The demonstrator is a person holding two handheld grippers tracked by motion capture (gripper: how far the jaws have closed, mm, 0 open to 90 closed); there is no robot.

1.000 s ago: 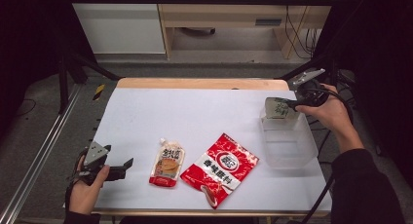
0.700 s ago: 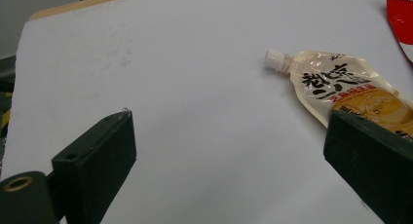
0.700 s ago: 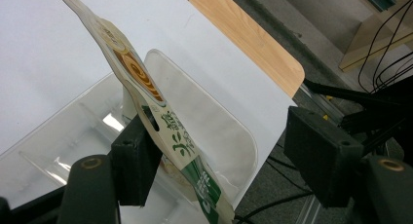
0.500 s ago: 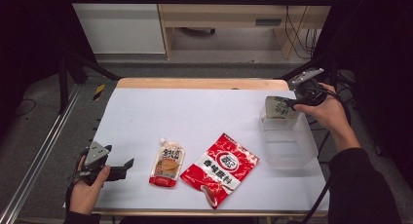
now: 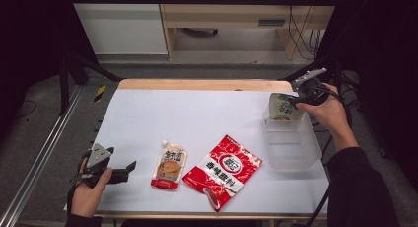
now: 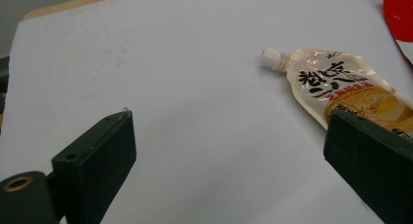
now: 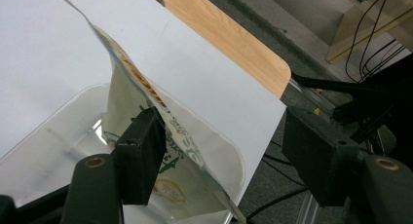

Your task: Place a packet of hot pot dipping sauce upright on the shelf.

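in the high view the right gripper point(image 5: 295, 99) sits at the right edge of the frame, above the far end of a clear plastic bin point(image 5: 296, 150), with a pale green-printed pouch point(image 5: 282, 107) standing on edge at that end of the bin. in the right gripper view the jaws stand well apart: the left one lies against the pouch point(image 7: 160, 121), the right one is out in open air away from it, so the pouch is not pinched; it leans tilted into the bin point(image 7: 53, 136), its lower end inside. whether the left jaw truly presses the film or just rests beside it is hard to say from this angle.

at the lower left of the high view the left gripper point(image 5: 129, 168) lies low by the table's point(image 5: 197, 113) near edge, jaws spread wide with nothing between them. to its right lie a beige spouted sauce pouch point(image 5: 169, 164) and, just beside that, a red packet point(image 5: 224, 170), both flat on the white surface.
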